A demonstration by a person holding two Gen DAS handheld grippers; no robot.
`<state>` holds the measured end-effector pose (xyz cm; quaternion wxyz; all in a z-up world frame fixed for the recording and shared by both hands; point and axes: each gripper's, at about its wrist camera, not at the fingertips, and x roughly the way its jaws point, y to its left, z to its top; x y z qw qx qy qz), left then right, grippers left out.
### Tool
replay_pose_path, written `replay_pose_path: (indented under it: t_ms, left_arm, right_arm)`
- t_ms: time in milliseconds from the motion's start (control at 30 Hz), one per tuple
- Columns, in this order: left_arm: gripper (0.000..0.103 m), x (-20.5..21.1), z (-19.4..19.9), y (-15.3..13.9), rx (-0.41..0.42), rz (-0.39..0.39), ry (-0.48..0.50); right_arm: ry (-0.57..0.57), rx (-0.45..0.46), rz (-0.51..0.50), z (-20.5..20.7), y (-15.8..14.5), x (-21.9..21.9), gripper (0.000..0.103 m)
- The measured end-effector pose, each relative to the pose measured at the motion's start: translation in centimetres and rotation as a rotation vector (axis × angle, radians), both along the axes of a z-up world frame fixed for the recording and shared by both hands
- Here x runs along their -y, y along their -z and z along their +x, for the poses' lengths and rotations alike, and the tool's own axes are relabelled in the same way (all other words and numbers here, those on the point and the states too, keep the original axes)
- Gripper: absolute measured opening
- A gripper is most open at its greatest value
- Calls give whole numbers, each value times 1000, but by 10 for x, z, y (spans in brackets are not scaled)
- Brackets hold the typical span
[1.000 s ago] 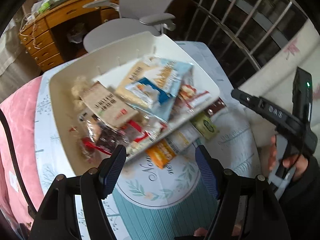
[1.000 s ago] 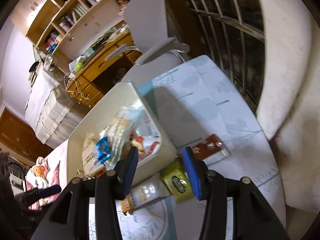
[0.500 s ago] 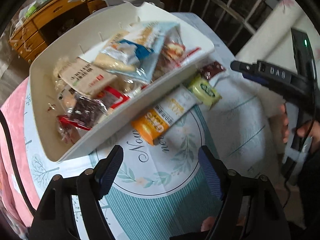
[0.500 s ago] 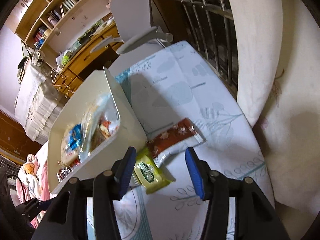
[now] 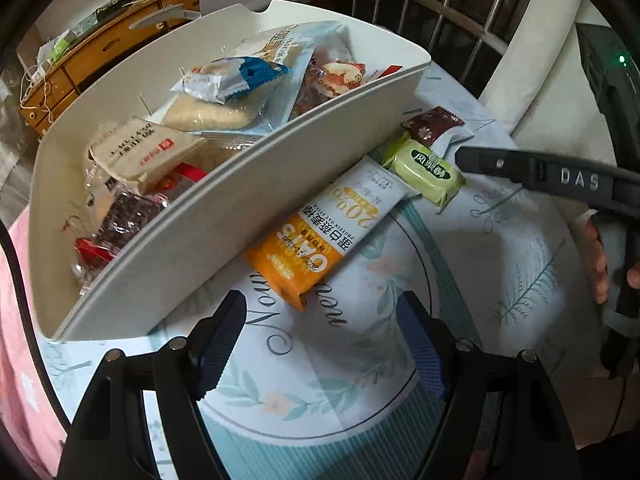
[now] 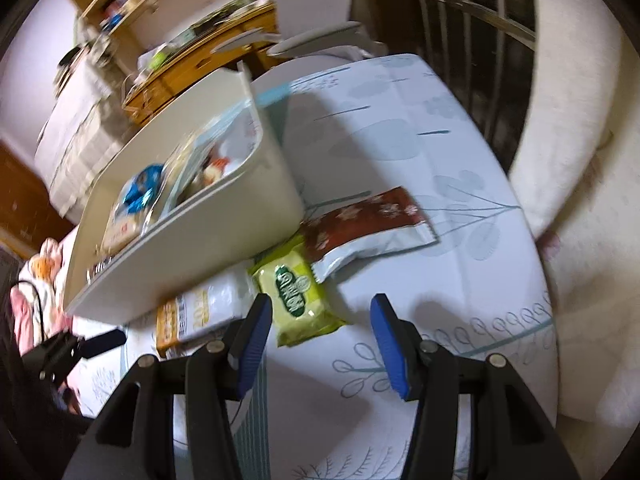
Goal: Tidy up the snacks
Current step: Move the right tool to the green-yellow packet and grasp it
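Note:
A white bin point(image 5: 224, 216) point(image 6: 224, 220) full of snack packets sits on the table. Along its near wall lie an orange-and-white oat bar point(image 5: 320, 236) point(image 6: 196, 316), a green packet point(image 5: 428, 164) point(image 6: 296, 292) and a brown packet point(image 5: 432, 124) point(image 6: 368, 220). My left gripper point(image 5: 320, 336) hangs open just in front of the oat bar's orange end, nothing between its fingers. My right gripper point(image 6: 320, 340) is open too, low over the green packet's near edge; its finger point(image 5: 536, 172) shows in the left wrist view beside that packet.
The table carries a pale cloth with leaf prints and a round teal motif point(image 5: 320, 392). A grey office chair point(image 6: 316, 36) and wooden desk point(image 5: 100, 48) stand behind the bin. A white cushion point(image 6: 576, 160) and window bars point(image 5: 432, 4) lie to the right.
Both grippers have sunk toward the table; the three loose packets now loom larger and nearer. The left gripper's jaws stand slightly wider than a second ago.

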<state>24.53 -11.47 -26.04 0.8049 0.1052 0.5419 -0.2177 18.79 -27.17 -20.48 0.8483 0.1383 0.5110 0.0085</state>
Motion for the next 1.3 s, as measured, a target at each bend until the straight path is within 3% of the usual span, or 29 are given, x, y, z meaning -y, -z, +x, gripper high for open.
replay_pose_path:
  t_ms: [233, 533, 1167, 1300]
  left_arm:
    - [76, -6, -5, 11, 91, -56, -46]
    - [76, -22, 8, 22, 95, -139, -178]
    - [76, -15, 20, 32, 103, -164, -186]
    - [75, -11, 20, 33, 102, -161, -176]
  right_arm:
    - [-94, 56, -107, -4, 5, -15, 51]
    - [-195, 75, -197, -3, 16, -32, 51]
    - [-245, 63, -248, 4, 28, -42, 51]
    - [-259, 62, -269, 4, 28, -44, 43]
